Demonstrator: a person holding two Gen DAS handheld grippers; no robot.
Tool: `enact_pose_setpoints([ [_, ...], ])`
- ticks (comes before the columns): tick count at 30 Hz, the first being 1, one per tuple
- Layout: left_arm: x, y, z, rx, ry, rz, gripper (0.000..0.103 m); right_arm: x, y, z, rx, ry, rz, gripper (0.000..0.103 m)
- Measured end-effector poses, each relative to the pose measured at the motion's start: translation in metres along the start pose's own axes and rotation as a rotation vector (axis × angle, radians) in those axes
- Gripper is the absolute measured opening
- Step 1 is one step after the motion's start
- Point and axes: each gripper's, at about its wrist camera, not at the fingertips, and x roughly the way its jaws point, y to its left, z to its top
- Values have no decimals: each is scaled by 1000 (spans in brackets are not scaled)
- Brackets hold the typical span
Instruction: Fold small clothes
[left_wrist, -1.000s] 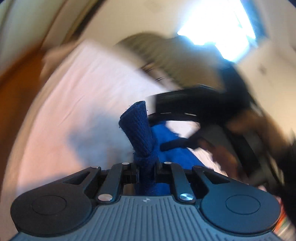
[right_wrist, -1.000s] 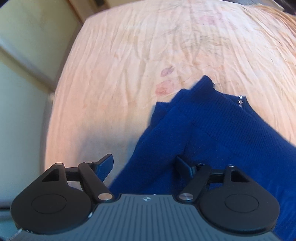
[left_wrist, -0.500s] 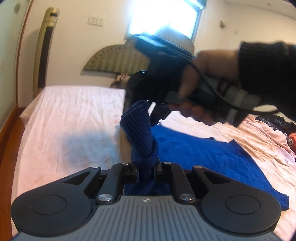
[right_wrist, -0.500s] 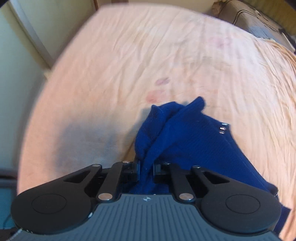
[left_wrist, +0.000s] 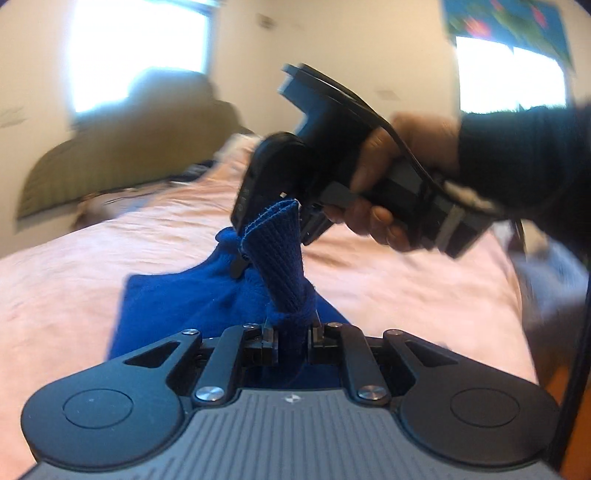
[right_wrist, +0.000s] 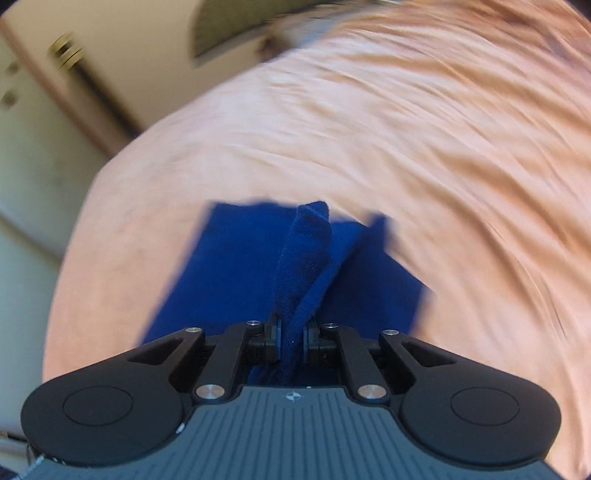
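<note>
No brand name or writing can be read in either view; each gripper body carries only a small pale emblem, too small to make out. The left gripper (left_wrist: 291, 338) is clamped on a ribbed edge of the blue sweater (left_wrist: 207, 295), which stands up between its fingers. The right gripper (right_wrist: 291, 339) is likewise closed on a bunched fold of the sweater (right_wrist: 236, 266). The rest of the garment lies on the pink bed sheet (right_wrist: 369, 147). In the left view, a hand (left_wrist: 388, 184) in a dark sleeve (left_wrist: 517, 155) holds the right gripper's handle just above the raised cloth. Compared with half a second ago, both views are blurred by motion, and the sweater on the bed now looks more squared and compact.
</note>
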Motion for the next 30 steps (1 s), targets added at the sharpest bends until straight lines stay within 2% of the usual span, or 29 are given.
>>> enact_pose_setpoints([
  [2, 16, -20, -8, 50, 43, -6, 12, 3, -20, -18, 56, -29, 33, 13],
  [3, 22, -28, -12, 78, 64, -1, 13, 2, -28, -24, 91, -46, 47, 25],
  [4, 27, -33, -16, 107, 82, 0, 14, 1, -35, -28, 134, -66, 61, 28],
  [5, 29, -37, -18, 132, 85, -5, 16, -1, -45, -30, 170, -92, 81, 37],
  [6, 27, -38, -19, 149, 79, -27, 22, -6, -51, -33, 195, -122, 103, 43],
  [7, 22, -36, -17, 168, 76, -64, 33, -10, -58, -31, 222, -165, 120, 46],
  [8, 13, -33, -16, 197, 69, -106, 39, -17, -63, -31, 256, -212, 137, 45],
  [10, -14, -27, -22, 281, 17, -167, 75, -30, -68, -31, 278, -257, 167, 44],
  [12, -46, -24, -33, 385, -93, -130, 89, -34, -61, -25, 213, -252, 151, 44],
  [14, -60, -26, -47, 538, -160, -65, 89, -30, -51, -22, 153, -239, 134, 44],
  [16, -52, -33, -56, 721, -151, -14, 89, -22, -46, -16, 133, -229, 126, 44],
  [17, -46, -36, -60, 790, -141, -5, 89, -17, -43, -14, 127, -219, 114, 45],
  [19, -31, -41, -63, 867, -78, -50, 89, -4, -38, -10, 122, -185, 67, 49],
  [20, -26, -43, -63, 876, -62, -73, 89, 4, -36, -9, 110, -172, 42, 49],
  [22, -19, -45, -60, 876, -61, -115, 85, 12, -32, -9, 82, -160, 18, 22],
  [23, -15, -48, -56, 864, -65, -121, 79, 11, -31, -10, 68, -161, 17, 12],
  [25, -10, -55, -44, 807, -37, -163, 34, 2, -29, -12, 41, -198, 28, 11],
  [27, 5, -57, -39, 716, 45, -213, 25, -9, -34, -12, 53, -219, 46, 10],
  [30, 10, -55, -40, 643, 55, -216, 19, -17, -51, -16, 94, -236, 42, 9],
])
